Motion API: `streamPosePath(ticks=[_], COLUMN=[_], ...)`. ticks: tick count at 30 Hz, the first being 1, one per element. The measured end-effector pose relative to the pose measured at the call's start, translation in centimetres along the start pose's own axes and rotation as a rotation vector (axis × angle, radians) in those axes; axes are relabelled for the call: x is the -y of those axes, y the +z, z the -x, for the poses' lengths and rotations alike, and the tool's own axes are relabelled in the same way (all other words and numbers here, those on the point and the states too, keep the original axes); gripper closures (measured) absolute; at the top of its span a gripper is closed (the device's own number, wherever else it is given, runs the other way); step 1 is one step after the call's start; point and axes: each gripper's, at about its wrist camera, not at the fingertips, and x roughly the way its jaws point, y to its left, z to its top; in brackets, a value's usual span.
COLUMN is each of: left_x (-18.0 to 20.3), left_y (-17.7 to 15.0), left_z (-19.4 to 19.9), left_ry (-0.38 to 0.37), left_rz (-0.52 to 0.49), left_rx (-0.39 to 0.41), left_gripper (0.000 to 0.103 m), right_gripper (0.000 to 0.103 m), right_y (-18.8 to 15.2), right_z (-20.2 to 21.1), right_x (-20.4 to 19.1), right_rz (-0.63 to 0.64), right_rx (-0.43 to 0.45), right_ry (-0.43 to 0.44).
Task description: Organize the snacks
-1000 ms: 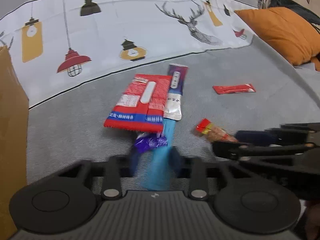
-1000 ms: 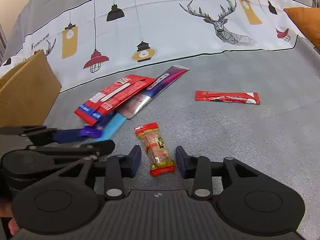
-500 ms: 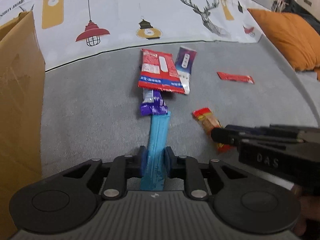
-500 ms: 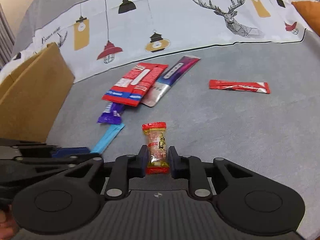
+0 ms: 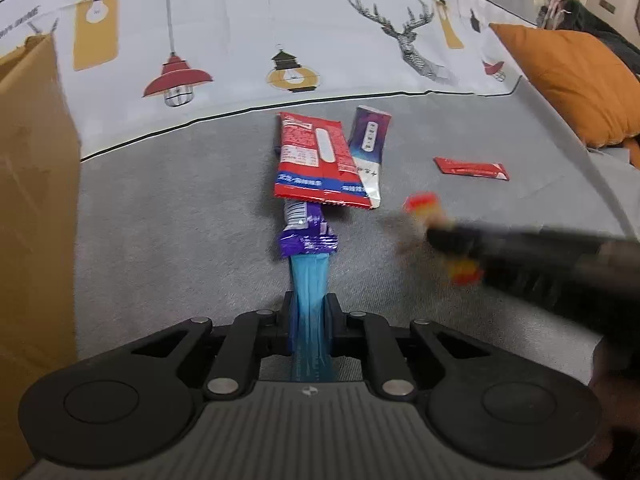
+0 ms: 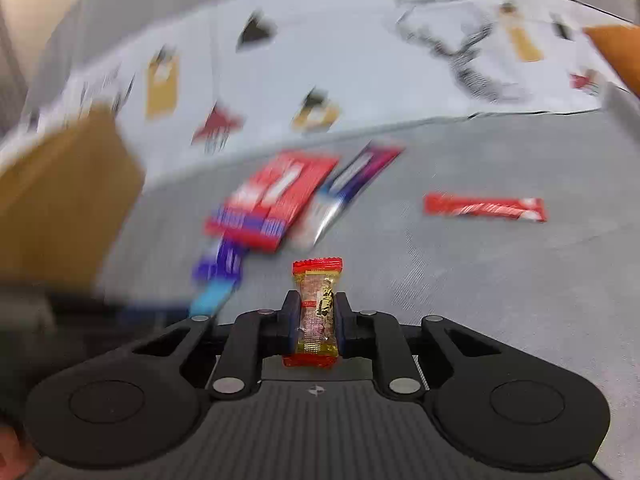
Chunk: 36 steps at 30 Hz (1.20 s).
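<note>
My left gripper [image 5: 310, 308] pinches a long blue packet [image 5: 310, 280], its jaws still closing on it. The packet's far end touches a purple wrapper [image 5: 306, 236] on the grey cloth. My right gripper [image 6: 316, 312] grips a small red-and-gold snack [image 6: 318, 300] upright between its pads, jaws still closing. In the left wrist view that right gripper [image 5: 444, 240] is a dark blur at the right with the snack [image 5: 424, 208] in it. A big red packet [image 5: 316, 160], a purple-silver sachet [image 5: 370, 148] and a red stick [image 5: 472, 168] lie further off.
A brown cardboard box [image 5: 32, 200] stands at the left edge. An orange cushion [image 5: 572, 80] lies at the far right. A white cloth printed with lamps and a deer [image 5: 320, 40] covers the back. The right wrist view is smeared by motion.
Both grippers went from open around their packets to closed on them. The left one drew the blue packet back from the pile. The right one lifted the red-and-gold snack.
</note>
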Motion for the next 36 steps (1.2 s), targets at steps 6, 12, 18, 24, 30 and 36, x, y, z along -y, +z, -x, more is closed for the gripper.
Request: streamPosePath(ticks=[6,12,18,24,30,36], left_x=[-0.2,-0.8,-3.2,-6.2,-7.8,-8.7], left_y=[0.8,1.0,0.4,0.6,1.2,0.2], left_z=[4.4,11.4,17.8,24.4,32.7,40.4], left_ry=[-0.005,0.027,0.049,0.06,0.105,0.146], left_rz=[0.014,0.026,0.09,0.153,0.132,0.112], left_rx=[0.053,0.144,0.223,0.317,0.503,0.676], left_gripper=[0.089,0.089,0.089,0.089,0.089,0.089], right_gripper=[0.085,0.085,0.085,0.085,0.085,0.085], right_y=[1.2,1.4,1.8,3.3,6.9,8.4], right_z=[1.7,6.9,11.6,16.3,22.3,26.5], right_x=[-2.0,-5.3,-8.2,-13.3,-20.4,-26.0], right_rz=[-0.029,0.018,0.047,0.039,0.151,0.218], right_rx=[0.038,0.147,0.224,0.273,0.382,0.438], right_ry=[0.068,0.121,0.153,0.214,0.297,0.376])
